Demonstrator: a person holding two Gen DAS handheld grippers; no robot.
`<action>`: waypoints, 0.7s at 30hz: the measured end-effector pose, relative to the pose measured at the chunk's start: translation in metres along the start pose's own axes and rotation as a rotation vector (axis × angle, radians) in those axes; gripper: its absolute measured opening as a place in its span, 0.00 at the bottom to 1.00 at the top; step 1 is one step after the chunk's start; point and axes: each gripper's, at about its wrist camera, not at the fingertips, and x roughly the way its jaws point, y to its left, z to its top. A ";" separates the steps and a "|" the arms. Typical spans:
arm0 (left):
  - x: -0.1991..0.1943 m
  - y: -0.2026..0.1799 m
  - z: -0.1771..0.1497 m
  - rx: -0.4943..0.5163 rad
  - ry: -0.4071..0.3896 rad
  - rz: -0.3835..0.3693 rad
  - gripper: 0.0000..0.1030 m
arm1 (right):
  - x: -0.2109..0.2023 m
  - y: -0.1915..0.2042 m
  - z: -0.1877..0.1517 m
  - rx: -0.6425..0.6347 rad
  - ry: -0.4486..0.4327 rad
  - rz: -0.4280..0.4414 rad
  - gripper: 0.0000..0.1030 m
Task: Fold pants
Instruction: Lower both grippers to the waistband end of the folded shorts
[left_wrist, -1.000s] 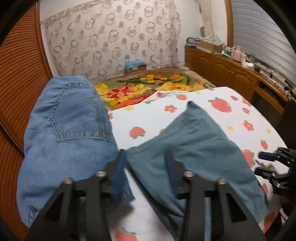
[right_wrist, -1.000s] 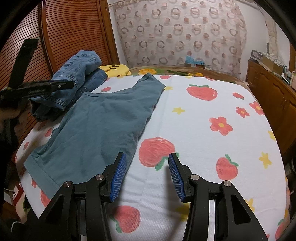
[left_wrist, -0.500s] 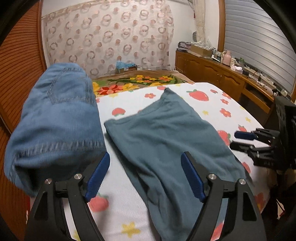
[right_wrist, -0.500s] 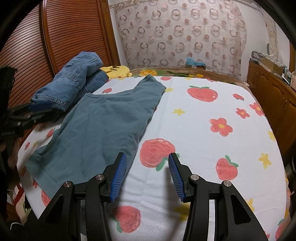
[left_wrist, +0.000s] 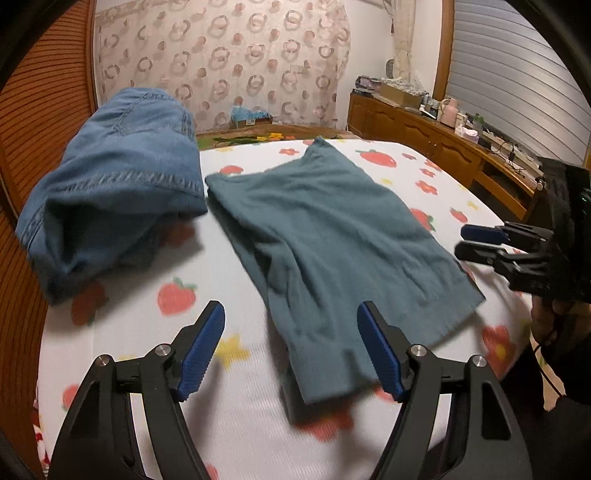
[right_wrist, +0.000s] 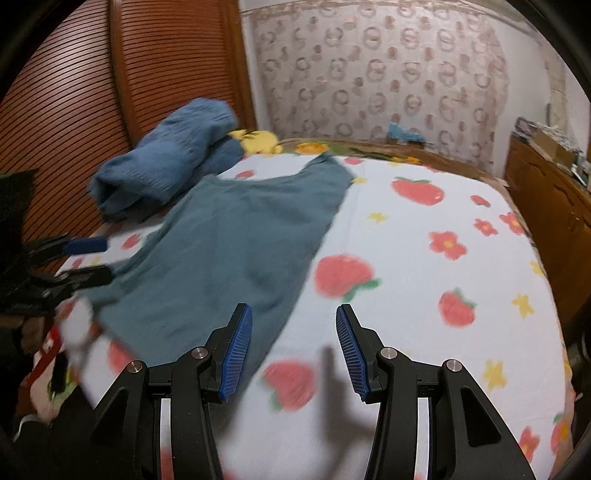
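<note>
Teal pants (left_wrist: 325, 236) lie spread flat on the strawberry-print bedsheet (left_wrist: 240, 417), one narrow end reaching toward the far edge of the bed and the hemmed end nearest the left gripper (left_wrist: 291, 354). In the left wrist view that near hem is smeared by motion blur, so its stitching cannot be made out, and its lower corner sits partly behind the right-hand blue pad. In the right wrist view the same garment (right_wrist: 236, 251) is blurred throughout and its near left corner is lost behind a pale, streaked shape that cannot be identified.

Beside the teal pants, toward the slatted wooden doors (left_wrist: 40, 122), sits a bundle of blue jeans (left_wrist: 122, 181); its seams and a pocket outline read clearly from the left wrist, while from the right wrist (right_wrist: 166, 162) it is only a soft blue mass. Only the right wrist view shows a yellow item (right_wrist: 258, 140) tucked behind the jeans; what it is cannot be told. Only the left wrist view shows the wooden sideboard (left_wrist: 436, 144) with small clutter on top, too small to identify. No writing or label is legible anywhere.

The left gripper hangs over the near hem with jaws spread wide, having just been opening, and nothing pressed between the pads. The right gripper (right_wrist: 293, 350) hovers above bare sheet beside the pants' edge, jaws partly apart and empty.
</note>
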 end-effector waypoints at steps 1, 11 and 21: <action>-0.002 -0.001 -0.004 -0.002 0.004 -0.003 0.71 | -0.005 0.005 -0.005 -0.009 0.003 0.005 0.48; -0.012 0.001 -0.023 -0.039 0.003 -0.031 0.48 | -0.033 0.022 -0.031 -0.047 0.040 0.043 0.48; -0.010 -0.003 -0.025 -0.033 0.011 -0.059 0.30 | -0.017 0.029 -0.025 -0.083 0.055 0.046 0.23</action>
